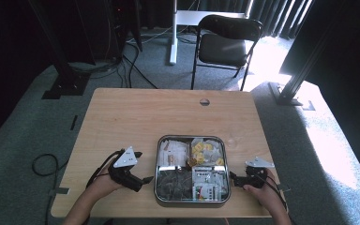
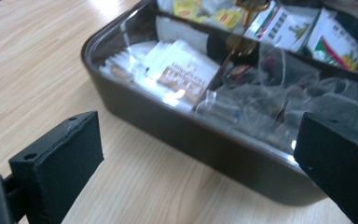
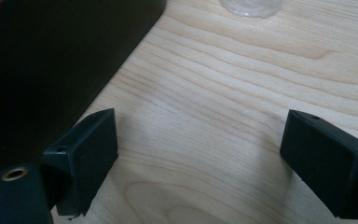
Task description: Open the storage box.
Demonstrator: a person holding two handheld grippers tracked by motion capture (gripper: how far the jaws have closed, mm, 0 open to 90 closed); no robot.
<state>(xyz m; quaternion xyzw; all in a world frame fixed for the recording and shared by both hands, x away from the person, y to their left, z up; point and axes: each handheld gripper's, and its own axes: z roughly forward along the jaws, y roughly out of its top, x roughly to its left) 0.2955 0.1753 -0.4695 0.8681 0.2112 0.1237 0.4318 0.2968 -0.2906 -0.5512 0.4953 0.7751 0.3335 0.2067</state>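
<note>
A dark rounded box [image 1: 157,187] with compartments of tea bags and sachets sits near the table's front edge, and a glossy clear cover seems to lie over it. My left gripper [image 1: 143,168] rests on the table just left of the box, open and holding nothing. In the left gripper view its jaws [image 2: 198,163] stand wide apart facing the box's side wall [image 2: 177,128], with white and brown sachets [image 2: 186,74] behind it. My right gripper [image 1: 234,180] sits just right of the box, also open. In the right gripper view [image 3: 205,158] the dark box wall [image 3: 51,60] lies to the left.
The wooden table [image 1: 136,117] has bare room behind the box and a round cable hole [image 1: 205,101] at its far edge. A small clear round object [image 3: 251,5] sits on the table beyond the right gripper. A black folding chair [image 1: 225,44] stands behind the table.
</note>
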